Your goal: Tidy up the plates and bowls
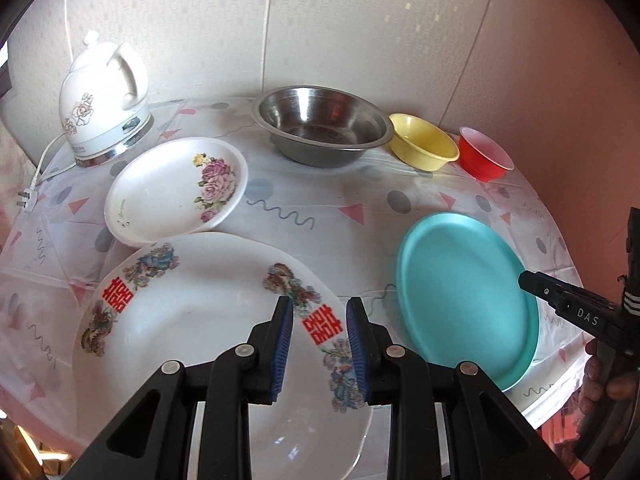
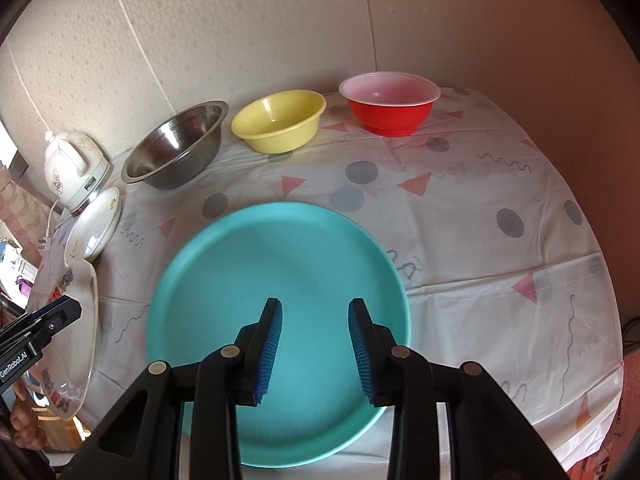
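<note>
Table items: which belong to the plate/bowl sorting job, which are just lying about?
Job items:
teal plate
large dragon-pattern plate
rose-pattern plate
steel bowl
yellow bowl
red bowl

Lying about:
white electric kettle
its loose plug and cord

Both the left gripper and the right gripper are open and hold nothing.

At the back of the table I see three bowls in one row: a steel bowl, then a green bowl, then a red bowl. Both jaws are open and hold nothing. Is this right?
Not quite: the middle bowl is yellow, not green. The right wrist view shows the steel bowl, the yellow bowl and the red bowl in one row. The rest stands: left gripper and right gripper are open and empty.
</note>
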Motion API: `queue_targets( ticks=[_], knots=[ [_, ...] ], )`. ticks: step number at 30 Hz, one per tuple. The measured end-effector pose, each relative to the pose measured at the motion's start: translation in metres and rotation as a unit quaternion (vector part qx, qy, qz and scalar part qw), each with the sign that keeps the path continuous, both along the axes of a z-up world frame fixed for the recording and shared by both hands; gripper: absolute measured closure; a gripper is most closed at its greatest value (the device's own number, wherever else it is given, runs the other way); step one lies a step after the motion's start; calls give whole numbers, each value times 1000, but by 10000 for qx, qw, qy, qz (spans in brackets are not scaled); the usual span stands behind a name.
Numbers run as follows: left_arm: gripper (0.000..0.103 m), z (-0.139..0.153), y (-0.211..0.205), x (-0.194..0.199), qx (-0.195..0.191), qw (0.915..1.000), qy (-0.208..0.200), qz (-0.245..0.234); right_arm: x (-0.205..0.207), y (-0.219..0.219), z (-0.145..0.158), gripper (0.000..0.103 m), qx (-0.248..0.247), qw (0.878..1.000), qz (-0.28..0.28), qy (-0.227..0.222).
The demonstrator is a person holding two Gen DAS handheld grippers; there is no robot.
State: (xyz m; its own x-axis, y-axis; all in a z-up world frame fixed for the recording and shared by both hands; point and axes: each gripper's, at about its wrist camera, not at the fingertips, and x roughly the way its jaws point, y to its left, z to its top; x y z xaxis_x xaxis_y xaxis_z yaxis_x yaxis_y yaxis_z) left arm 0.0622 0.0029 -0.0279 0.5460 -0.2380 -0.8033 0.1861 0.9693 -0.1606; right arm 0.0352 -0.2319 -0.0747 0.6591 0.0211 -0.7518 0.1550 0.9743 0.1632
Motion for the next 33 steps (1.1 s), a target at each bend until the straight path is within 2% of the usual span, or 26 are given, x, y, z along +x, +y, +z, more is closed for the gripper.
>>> queue_targets(
  ticks=[7, 12, 18, 25, 33],
  knots=[
    [75, 6, 37, 12, -71, 9993, -48, 371, 27, 48, 8, 68, 345, 9950, 936, -97],
    [75, 9, 70, 24, -116, 9974, -86, 703, 53, 92, 12, 68, 487, 9855, 1624, -30],
    [74, 7, 113, 41, -105, 9936, -72, 1123, 88, 136, 12, 68, 856, 9724, 2164, 158],
    [74, 3, 150, 66, -201, 9899, -16, 1403, 132, 171, 4, 71, 1371, 9647, 2219, 374],
    [74, -9, 176, 99, -384, 9855, 223, 1638, 172, 194, -9, 78, 1479, 9648, 2072, 665]
  ],
)
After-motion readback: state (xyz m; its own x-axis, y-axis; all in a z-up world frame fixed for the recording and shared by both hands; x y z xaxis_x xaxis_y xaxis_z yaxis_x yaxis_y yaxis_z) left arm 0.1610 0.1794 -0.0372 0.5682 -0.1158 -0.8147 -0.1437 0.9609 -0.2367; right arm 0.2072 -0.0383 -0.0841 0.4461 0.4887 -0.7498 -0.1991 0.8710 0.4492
